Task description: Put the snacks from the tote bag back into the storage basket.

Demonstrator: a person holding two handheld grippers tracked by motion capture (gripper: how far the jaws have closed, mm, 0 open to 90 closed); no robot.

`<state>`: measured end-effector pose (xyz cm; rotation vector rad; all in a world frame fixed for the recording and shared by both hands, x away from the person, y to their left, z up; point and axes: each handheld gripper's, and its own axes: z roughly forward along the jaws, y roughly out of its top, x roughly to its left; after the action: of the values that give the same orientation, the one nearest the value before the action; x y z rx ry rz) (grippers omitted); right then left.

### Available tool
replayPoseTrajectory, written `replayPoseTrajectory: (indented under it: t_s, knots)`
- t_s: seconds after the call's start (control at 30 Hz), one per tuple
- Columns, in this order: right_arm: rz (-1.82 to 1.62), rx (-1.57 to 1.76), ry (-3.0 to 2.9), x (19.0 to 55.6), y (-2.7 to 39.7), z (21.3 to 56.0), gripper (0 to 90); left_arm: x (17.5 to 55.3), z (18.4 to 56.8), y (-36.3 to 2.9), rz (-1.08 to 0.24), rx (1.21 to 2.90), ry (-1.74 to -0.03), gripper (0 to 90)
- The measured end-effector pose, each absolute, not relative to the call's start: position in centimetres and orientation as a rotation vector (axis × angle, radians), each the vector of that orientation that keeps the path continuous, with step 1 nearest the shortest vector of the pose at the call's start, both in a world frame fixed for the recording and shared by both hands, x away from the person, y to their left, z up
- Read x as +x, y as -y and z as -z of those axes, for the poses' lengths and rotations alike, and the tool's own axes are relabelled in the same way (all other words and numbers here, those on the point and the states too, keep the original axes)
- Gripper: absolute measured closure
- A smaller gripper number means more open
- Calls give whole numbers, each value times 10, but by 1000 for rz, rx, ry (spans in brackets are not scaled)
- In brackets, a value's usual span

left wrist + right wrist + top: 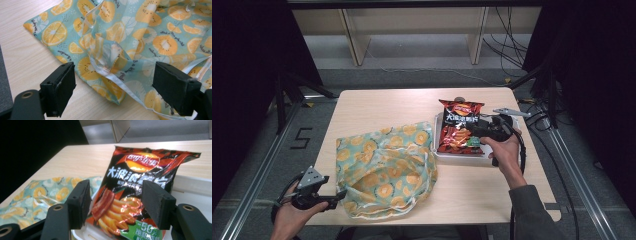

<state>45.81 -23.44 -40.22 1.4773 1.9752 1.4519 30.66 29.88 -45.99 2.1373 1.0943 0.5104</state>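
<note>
Right gripper [478, 131] center-right of high view, jaws open around the chip bag [459, 126], pads not pressing; bag sits in white tray [460, 155]. Left gripper [337, 196] lower left, jaws open at the edge of the fruit-print drawstring bag [384, 167], gripping nothing

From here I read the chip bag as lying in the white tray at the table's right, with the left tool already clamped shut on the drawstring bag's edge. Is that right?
Not quite. The chip bag does lie in the white tray, but the left tool is not clamped: the left gripper view shows its jaws standing wide open, apart from the cloth, with the drawstring bag edge lying between them on the table.
</note>
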Motion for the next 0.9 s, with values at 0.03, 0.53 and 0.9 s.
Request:
replayPoseTrajectory:
  t_s: [0.03,0.53,0.9]
  knots:
    - [-1446,1477,-1976,458,233,403,412,307,460,-299,-512,2141,-1092,177]
    - [-1453,1393,-2090,433,214,409,398,306,460,-299,-510,2139,-1095,177]
    - [-1444,1337,-2139,415,205,420,384,306,460,-298,-511,2142,-1093,177]
